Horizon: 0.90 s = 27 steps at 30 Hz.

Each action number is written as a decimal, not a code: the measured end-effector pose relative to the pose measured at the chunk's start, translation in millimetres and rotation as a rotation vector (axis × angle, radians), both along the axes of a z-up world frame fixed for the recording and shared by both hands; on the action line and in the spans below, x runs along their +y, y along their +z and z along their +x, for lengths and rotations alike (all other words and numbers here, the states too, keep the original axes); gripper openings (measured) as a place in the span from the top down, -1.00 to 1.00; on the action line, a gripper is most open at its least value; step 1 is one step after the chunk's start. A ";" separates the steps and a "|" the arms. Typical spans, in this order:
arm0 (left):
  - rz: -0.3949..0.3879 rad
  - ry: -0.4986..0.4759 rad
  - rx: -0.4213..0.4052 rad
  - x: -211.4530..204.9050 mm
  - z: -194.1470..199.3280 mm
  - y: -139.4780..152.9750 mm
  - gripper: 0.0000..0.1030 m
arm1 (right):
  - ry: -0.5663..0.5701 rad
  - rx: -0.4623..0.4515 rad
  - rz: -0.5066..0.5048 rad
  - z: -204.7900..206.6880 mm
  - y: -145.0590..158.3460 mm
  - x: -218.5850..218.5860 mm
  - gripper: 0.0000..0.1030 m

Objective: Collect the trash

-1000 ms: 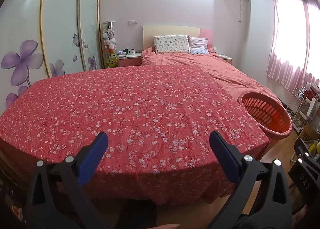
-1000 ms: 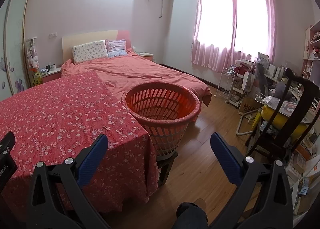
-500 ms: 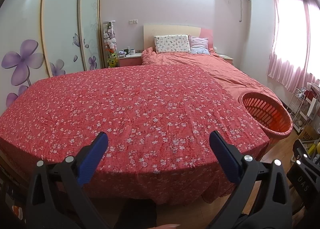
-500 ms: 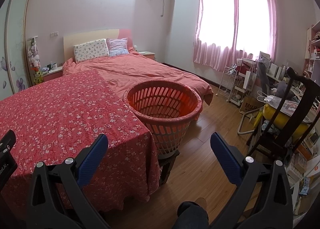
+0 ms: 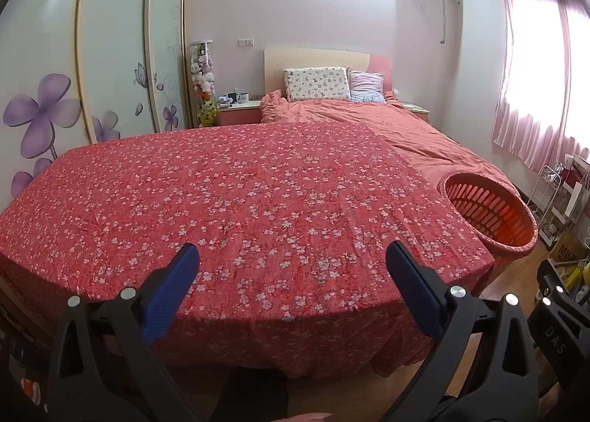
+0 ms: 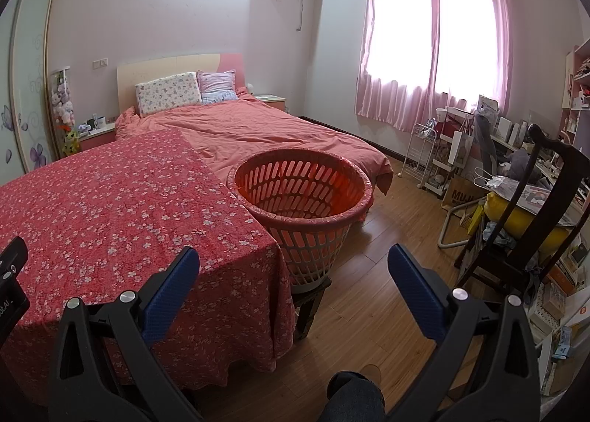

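An orange slotted basket (image 6: pixel 302 197) stands on a low dark stool at the right corner of a table draped in a red floral cloth (image 5: pixel 239 208); the basket (image 5: pixel 490 215) also shows at the right in the left wrist view. I see no trash on the cloth. My left gripper (image 5: pixel 291 259) hangs open above the near edge of the cloth, nothing between its blue pads. My right gripper (image 6: pixel 293 263) is open too, held over the table's right corner and the wooden floor, short of the basket.
Behind the table is a bed (image 6: pixel 265 130) with pillows. A dark wooden chair (image 6: pixel 534 208) with a yellow cushion and cluttered shelves (image 6: pixel 446 152) fill the right side. A wardrobe (image 5: pixel 110 64) with purple flowers lines the left wall. A person's knee (image 6: pixel 354 396) shows below.
The right wrist view has shifted slightly, with the basket drifting right and a little nearer. The left view is almost unchanged. Both grippers stay open.
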<state>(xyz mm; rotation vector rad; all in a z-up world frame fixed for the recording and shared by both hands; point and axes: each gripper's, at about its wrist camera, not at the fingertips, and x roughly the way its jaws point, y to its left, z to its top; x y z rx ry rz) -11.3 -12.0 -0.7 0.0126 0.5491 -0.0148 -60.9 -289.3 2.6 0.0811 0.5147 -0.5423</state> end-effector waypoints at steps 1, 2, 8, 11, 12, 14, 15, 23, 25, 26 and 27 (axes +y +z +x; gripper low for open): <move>0.000 0.000 0.000 -0.4 -0.1 0.1 -0.92 | 0.000 0.000 0.000 0.0 -0.1 -0.1 -0.96; 0.000 0.001 0.000 -0.5 -0.2 0.2 -0.92 | 0.000 0.000 0.000 0.0 -0.1 0.0 -0.96; 0.000 0.001 0.000 -0.7 -0.4 0.1 -0.92 | -0.001 0.000 0.000 0.0 -0.1 0.5 -0.96; 0.000 0.001 0.000 -0.8 -0.4 0.1 -0.92 | 0.000 0.001 0.000 -0.1 -0.1 0.6 -0.96; 0.000 0.002 0.000 -0.8 -0.4 0.2 -0.92 | -0.001 0.001 0.000 0.1 -0.1 0.6 -0.96; 0.000 0.000 -0.001 -0.7 -0.3 0.1 -0.92 | -0.001 0.000 0.000 0.1 -0.1 0.6 -0.96; 0.000 0.000 -0.001 -0.9 -0.3 0.2 -0.92 | -0.001 0.000 0.001 -0.1 0.1 0.5 -0.96; 0.001 -0.004 -0.003 -1.9 -1.3 1.1 -0.92 | -0.001 0.000 0.001 0.1 0.0 0.5 -0.96; 0.001 -0.004 -0.003 -1.9 -1.3 1.1 -0.92 | 0.000 0.001 0.001 0.1 0.0 0.6 -0.96; 0.001 -0.004 -0.003 -1.9 -1.3 1.1 -0.92 | 0.000 0.000 0.001 0.1 0.0 0.6 -0.96; 0.002 -0.004 -0.003 -1.9 -1.3 1.0 -0.92 | -0.001 0.000 0.001 0.1 0.0 0.7 -0.96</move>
